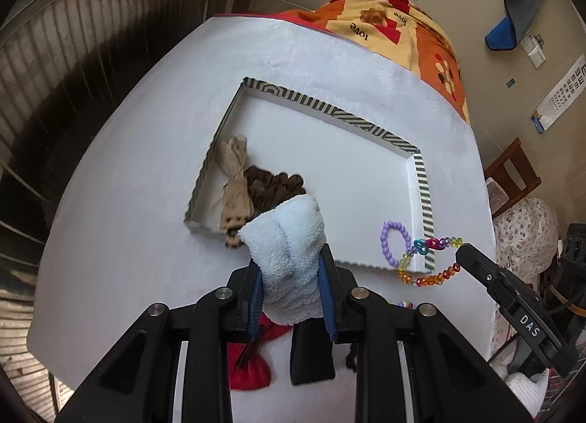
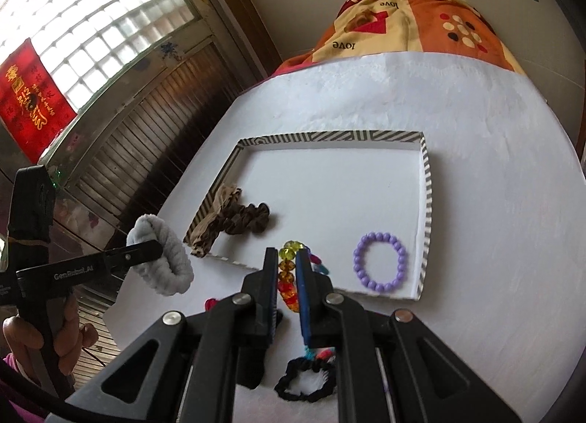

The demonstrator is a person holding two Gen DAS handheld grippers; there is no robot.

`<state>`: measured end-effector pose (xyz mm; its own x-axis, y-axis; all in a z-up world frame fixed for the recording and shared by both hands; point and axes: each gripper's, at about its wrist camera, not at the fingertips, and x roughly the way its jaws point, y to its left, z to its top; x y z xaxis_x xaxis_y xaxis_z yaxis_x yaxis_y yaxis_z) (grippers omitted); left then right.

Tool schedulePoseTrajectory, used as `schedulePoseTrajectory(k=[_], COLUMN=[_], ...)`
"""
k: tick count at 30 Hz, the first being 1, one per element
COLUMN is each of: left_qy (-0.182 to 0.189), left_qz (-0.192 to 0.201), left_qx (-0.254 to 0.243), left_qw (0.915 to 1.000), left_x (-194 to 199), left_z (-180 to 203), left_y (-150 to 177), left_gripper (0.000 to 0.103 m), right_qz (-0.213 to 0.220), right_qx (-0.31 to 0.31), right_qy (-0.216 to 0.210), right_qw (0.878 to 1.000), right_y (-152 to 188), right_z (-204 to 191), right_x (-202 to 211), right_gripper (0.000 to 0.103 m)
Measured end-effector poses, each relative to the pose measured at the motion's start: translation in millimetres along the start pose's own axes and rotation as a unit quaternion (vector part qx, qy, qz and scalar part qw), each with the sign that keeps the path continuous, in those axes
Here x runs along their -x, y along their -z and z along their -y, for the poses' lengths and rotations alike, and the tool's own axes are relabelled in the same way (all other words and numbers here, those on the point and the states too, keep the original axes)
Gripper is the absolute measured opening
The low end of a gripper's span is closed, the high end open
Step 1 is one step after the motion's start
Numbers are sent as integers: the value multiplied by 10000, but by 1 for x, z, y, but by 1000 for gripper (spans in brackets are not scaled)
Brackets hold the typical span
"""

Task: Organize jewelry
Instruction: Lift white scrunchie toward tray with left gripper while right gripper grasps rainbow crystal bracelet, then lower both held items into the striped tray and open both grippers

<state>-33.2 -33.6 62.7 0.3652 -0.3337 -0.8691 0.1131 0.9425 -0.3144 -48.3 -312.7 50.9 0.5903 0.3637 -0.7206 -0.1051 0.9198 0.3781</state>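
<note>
Left hand-held gripper (image 1: 291,276) clamps fluffy pale-blue scrunchie (image 1: 289,258); right hand-held gripper (image 2: 285,276) pinches multicoloured bead bracelet (image 2: 287,276). Risk: dangling beads snag striped-rim white tray (image 2: 425,203) wall, slip out.

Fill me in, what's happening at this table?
A person is sorting jewelry and hair ties into a striped-rim tray. The left gripper is shut on a fluffy pale blue scrunchie; the right gripper is shut on a multicolored bead bracelet. Both are held above the white table. A purple bead bracelet and two brown scrunchies already lie in the tray.
</note>
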Motion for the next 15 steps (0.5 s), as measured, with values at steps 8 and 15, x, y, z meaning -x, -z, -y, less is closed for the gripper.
schedulePoseTrajectory(k=[8,15], left_qy=[-189,-502], left_qz=[21,33], left_qx=[-48,-93], left_qw=[9998,9987], left_x=[-21,-45], left_z=[11,12], left_y=[-31,-61], left_gripper=[18,18], right_qz=[-99,-300], right_qx=[75,118], right_qy=[2,-97], right_qw=[9999,9994], right_y=[-24,-37], right_z=[10,13], right_x=[-19,-47], right_gripper=[10,10])
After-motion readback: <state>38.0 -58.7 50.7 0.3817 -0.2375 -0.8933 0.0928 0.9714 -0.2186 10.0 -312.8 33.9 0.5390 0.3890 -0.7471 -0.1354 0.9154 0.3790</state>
